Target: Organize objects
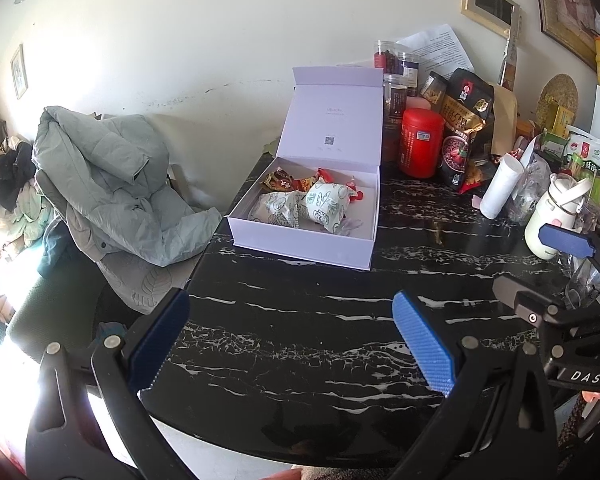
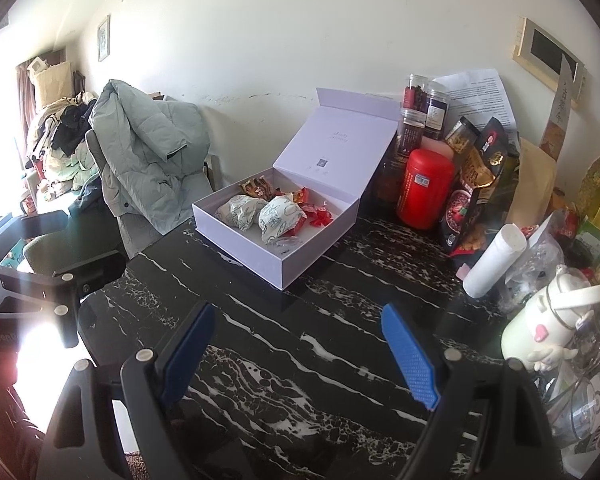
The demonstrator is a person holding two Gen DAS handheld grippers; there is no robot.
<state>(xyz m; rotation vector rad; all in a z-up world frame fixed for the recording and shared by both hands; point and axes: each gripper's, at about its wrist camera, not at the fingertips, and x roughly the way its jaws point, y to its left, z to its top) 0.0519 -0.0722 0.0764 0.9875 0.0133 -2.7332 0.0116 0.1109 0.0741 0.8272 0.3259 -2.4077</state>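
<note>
- My left gripper (image 1: 292,344) and right gripper (image 2: 296,352): jaws apart, empty, over black marble table (image 1: 300,288).
- White box (image 1: 300,240) at 12 o'clock, lid up, holding what look like wrapped snacks (image 1: 320,204).

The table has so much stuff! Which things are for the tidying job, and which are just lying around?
For the job: white box, lid open; wrapped snacks inside it; both open grippers, left gripper and right gripper.

Just lying about: green coat, red canister, white bottle, paper roll.
</note>
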